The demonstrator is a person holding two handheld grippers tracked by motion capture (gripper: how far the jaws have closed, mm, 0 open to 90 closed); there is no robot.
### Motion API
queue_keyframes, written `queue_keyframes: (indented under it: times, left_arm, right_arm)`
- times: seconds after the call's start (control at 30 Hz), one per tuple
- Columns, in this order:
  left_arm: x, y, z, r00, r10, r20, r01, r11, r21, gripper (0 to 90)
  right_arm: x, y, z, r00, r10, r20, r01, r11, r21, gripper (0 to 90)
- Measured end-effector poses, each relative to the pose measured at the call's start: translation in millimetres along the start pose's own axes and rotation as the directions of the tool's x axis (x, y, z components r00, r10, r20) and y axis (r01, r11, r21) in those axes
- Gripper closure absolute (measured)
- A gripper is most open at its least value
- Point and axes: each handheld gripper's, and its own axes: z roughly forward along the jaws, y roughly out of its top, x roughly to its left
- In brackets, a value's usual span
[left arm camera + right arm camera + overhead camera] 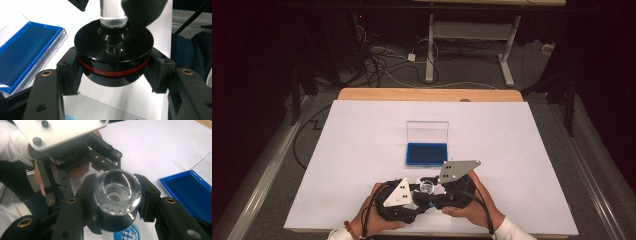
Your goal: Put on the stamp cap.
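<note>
- Stamp (pixel 113 62) held up just over the white sheet (pixel 362 150), near the front edge of the bench (pixel 427 94), in the middle.
- Left claw (pixel 113 72) shut on the stamp's round black base with the red ring, one jaw on each side, so the heavy part cannot slip.
- Right claw (pixel 117 195) shut on the clear knob (pixel 117 192) on top, so both ends stay gripped at once.
- Maybe held this way to pull or twist the two parts, or to steady the stamp for a press: hard to tell which.
- Long way of the stamp runs from the black base to the clear knob; leans toward the right claw's camera, not straight up.
- Printing face points down at the sheet, right over a blue stamp mark (pixel 127 233).
- Blue ink pad (pixel 426 154) left open just behind the claws, lid up, ready for a dip.
</note>
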Motion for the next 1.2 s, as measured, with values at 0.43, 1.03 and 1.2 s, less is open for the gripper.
queue_keyframes:
  times: [0.43, 1.03, 1.2]
  left_arm:
    - [-1.8, -0.3, 3.2, 0.9997, -0.008, -0.022, 0.009, 0.9991, 0.042, 36.8]
    - [-2.1, 3.8, 3.4, 0.9995, -0.008, -0.030, 0.010, 0.9951, 0.098, 36.8]
    - [-2.0, 4.3, 4.4, 0.9996, -0.008, -0.027, 0.010, 0.9937, 0.111, 36.8]
  right_arm:
    - [5.4, -1.8, 5.8, 0.9983, -0.043, 0.041, 0.042, 0.999, 0.029, 56.4]
    - [11.7, -2.8, 9.2, 0.9916, -0.101, 0.081, 0.097, 0.994, 0.054, 56.4]
    - [13.2, -3.6, 11.1, 0.9899, -0.115, 0.082, 0.110, 0.992, 0.062, 56.4]
